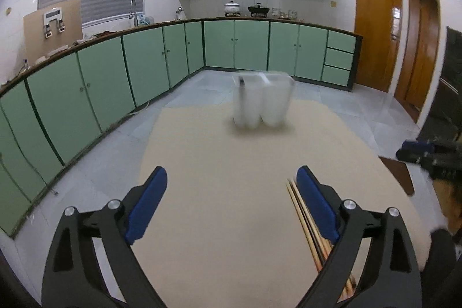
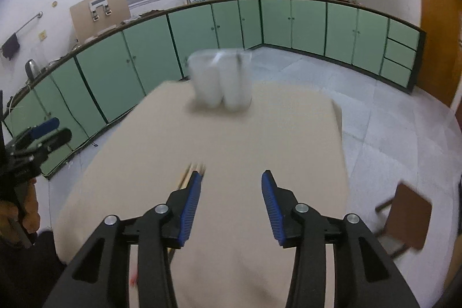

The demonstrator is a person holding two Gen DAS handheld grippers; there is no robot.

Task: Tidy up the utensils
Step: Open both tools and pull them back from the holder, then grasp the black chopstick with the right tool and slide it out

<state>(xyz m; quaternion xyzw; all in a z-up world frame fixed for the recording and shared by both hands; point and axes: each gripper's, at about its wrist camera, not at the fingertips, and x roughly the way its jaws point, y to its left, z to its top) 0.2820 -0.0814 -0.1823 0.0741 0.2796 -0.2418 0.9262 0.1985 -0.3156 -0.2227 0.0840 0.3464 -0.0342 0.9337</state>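
A bundle of thin light-wood chopsticks (image 1: 306, 217) is seen lying flat on the beige table top (image 1: 231, 163), just beside the right finger of the left gripper (image 1: 231, 178) and half hidden under the right gripper (image 2: 231, 178). Both jaws are spread wide, nothing held. The frosted clear plastic two-cup utensil holder (image 1: 261, 100) stands well apart, a dark utensil in one cup. The sticks are judged light, stiff, smooth and apt to roll or scatter; a mid-length pinch across the bundle is advised.

Blur and hidden parts
The holder (image 1: 261, 101) is smeared by motion blur; the chopsticks (image 1: 306, 218) run under the left claw (image 1: 231, 181), ends hidden.
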